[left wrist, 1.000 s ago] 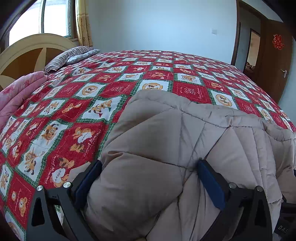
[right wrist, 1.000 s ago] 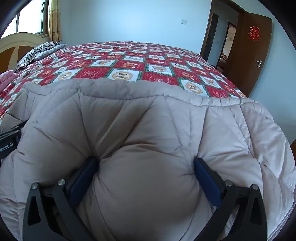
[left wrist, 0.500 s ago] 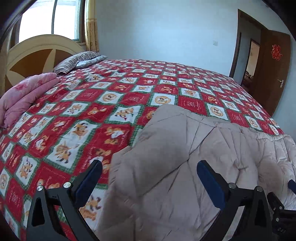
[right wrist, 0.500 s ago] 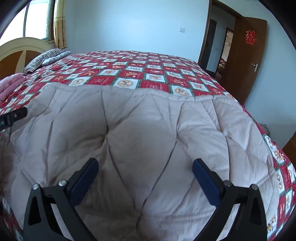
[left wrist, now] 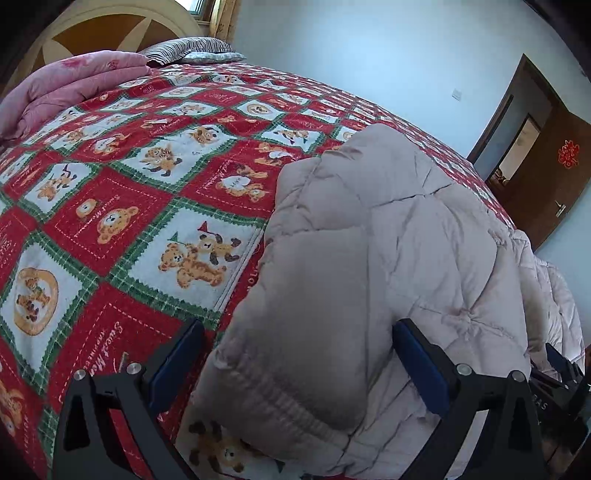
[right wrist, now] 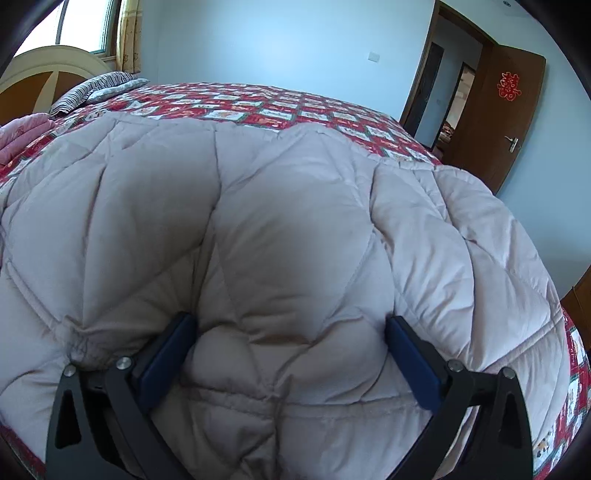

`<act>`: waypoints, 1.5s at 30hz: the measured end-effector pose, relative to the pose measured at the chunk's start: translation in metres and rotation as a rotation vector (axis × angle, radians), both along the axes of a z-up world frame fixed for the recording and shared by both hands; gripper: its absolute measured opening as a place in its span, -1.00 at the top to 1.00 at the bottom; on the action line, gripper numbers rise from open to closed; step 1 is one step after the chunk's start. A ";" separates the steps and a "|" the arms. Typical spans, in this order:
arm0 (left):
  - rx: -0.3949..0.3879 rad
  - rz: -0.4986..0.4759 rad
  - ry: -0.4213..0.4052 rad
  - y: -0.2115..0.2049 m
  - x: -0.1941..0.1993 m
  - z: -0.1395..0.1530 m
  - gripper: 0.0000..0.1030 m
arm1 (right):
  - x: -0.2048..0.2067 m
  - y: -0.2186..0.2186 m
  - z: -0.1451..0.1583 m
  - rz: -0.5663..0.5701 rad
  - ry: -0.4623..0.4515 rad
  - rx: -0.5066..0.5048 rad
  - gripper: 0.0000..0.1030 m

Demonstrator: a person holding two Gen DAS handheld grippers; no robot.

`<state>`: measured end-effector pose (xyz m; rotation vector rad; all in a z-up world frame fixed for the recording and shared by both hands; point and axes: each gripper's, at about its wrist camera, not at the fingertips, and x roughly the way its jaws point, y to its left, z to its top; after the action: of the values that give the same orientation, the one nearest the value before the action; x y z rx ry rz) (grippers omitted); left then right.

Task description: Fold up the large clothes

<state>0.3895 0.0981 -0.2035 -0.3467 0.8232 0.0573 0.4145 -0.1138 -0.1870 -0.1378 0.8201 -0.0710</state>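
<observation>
A beige quilted puffer jacket lies on the bed, folded into a thick bundle. Its ribbed sleeve cuff points toward me. My left gripper is open, its blue pads wide apart on either side of that cuffed sleeve at the jacket's left edge. In the right wrist view the jacket fills most of the frame. My right gripper is open too, and padded fabric bulges between its spread fingers near the hem. Part of the right gripper shows at the left view's right edge.
The bed carries a red, green and white bear-print bedspread, bare to the left of the jacket. A folded pink quilt and a striped pillow lie by the headboard. A brown door stands open at the right.
Both grippers have come down close onto the jacket after a higher view half a second ago. The left one has swung to the cuffed sleeve at the left edge. Finger spread is unchanged.
</observation>
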 end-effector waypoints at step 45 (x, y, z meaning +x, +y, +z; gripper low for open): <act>0.343 -0.844 -0.567 -0.286 -0.053 0.148 0.46 | -0.085 -0.151 0.043 -0.298 -0.133 0.014 -0.98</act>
<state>0.3362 -0.1883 -0.0559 0.3197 0.3315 -0.6554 0.3298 -0.2649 -0.1436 0.0039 0.7027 -0.3518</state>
